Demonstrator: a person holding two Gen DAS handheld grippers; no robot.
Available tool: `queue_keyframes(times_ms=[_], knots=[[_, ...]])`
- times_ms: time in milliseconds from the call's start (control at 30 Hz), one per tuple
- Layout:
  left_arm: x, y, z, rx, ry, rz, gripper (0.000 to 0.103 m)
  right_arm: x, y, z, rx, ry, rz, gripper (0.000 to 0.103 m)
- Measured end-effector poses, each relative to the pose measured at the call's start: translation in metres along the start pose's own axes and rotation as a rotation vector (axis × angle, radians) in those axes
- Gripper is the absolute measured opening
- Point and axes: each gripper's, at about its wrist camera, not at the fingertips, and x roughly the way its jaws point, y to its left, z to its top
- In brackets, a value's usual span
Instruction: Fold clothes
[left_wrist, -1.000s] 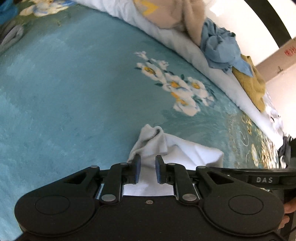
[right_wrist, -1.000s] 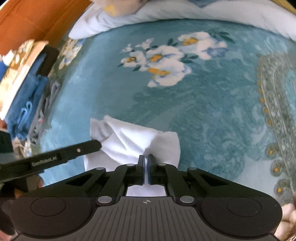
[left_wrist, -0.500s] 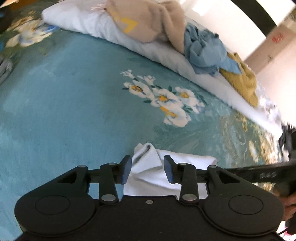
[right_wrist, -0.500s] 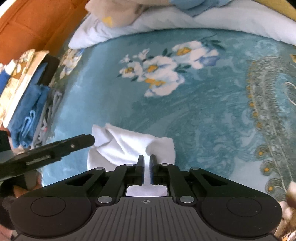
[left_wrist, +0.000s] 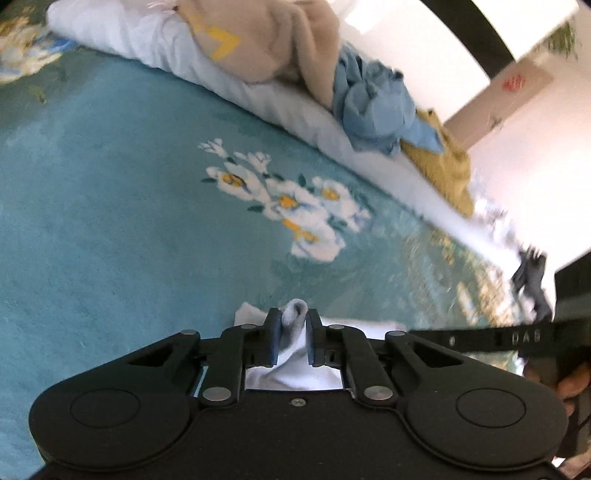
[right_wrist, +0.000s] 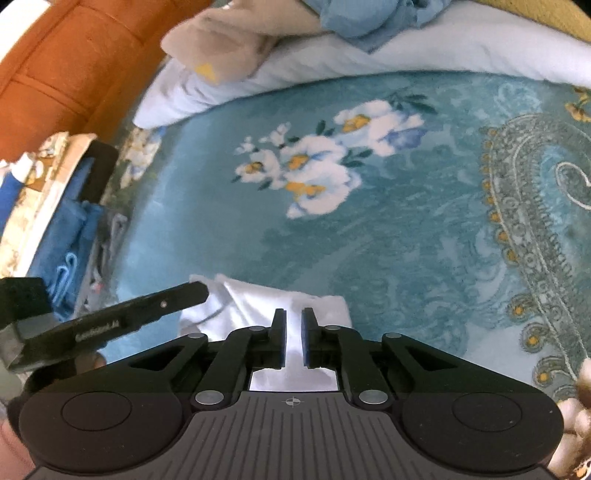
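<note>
Currently we find our left gripper (left_wrist: 291, 330) clenched on a bunched corner of the soft, light white cloth (right_wrist: 258, 306); our right gripper (right_wrist: 293, 338), slightly parted, grips nothing.

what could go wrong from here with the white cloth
The left tongs pinch only a small bunched tip of the white cloth, so it may slip out when lifted. The right tongs stand slightly apart over the cloth; if only one side lifts, the fold could come undone.
</note>
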Motion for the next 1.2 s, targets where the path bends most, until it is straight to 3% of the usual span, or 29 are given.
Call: queue_keyframes(times_ms=[100, 200, 367, 600, 667, 733, 800, 967, 1033, 1100, 1133, 1200], knots=[[0.002, 0.006, 0.002, -0.016, 0.000, 0.001, 0.010, 0.007, 0.001, 0.000, 0.023, 0.024, 0.050, 0.008], [0.005, 0.011, 0.004, -0.033, 0.001, 0.001, 0.009, 0.021, -0.002, 0.001, 0.026, 0.034, -0.025, 0.005], [0.014, 0.023, 0.003, -0.045, 0.025, 0.057, 0.009, 0.033, -0.024, 0.000, 0.161, 0.040, -0.010, 0.002], [0.022, 0.029, 0.003, -0.071, 0.063, 0.094, 0.012, 0.041, -0.023, 0.000, 0.171, 0.060, -0.018, 0.002], [0.016, 0.026, 0.007, -0.079, 0.073, 0.089, 0.012, 0.034, -0.016, 0.002, 0.150, 0.070, -0.012, 0.007], [0.002, 0.018, 0.009, -0.078, 0.065, 0.084, 0.013, 0.019, -0.006, 0.001, 0.110, 0.055, 0.017, 0.023], [-0.017, 0.008, 0.011, -0.071, 0.045, 0.084, 0.016, -0.003, 0.003, -0.007, 0.082, 0.012, 0.031, 0.024], [-0.065, -0.017, 0.005, -0.064, 0.007, 0.121, 0.036, -0.055, 0.006, -0.048, 0.194, -0.107, 0.055, 0.038], [-0.077, -0.020, 0.001, -0.054, -0.007, 0.119, 0.056, -0.064, 0.004, -0.075, 0.262, -0.140, 0.052, 0.045], [-0.090, -0.024, -0.004, -0.044, -0.022, 0.118, 0.069, -0.066, 0.004, -0.102, 0.329, -0.168, 0.034, 0.052], [-0.096, -0.026, -0.006, -0.038, -0.029, 0.117, 0.078, -0.067, 0.004, -0.116, 0.362, -0.182, 0.024, 0.060], [-0.107, -0.029, -0.010, -0.025, -0.039, 0.116, 0.082, -0.067, 0.008, -0.142, 0.421, -0.223, -0.020, 0.078]])
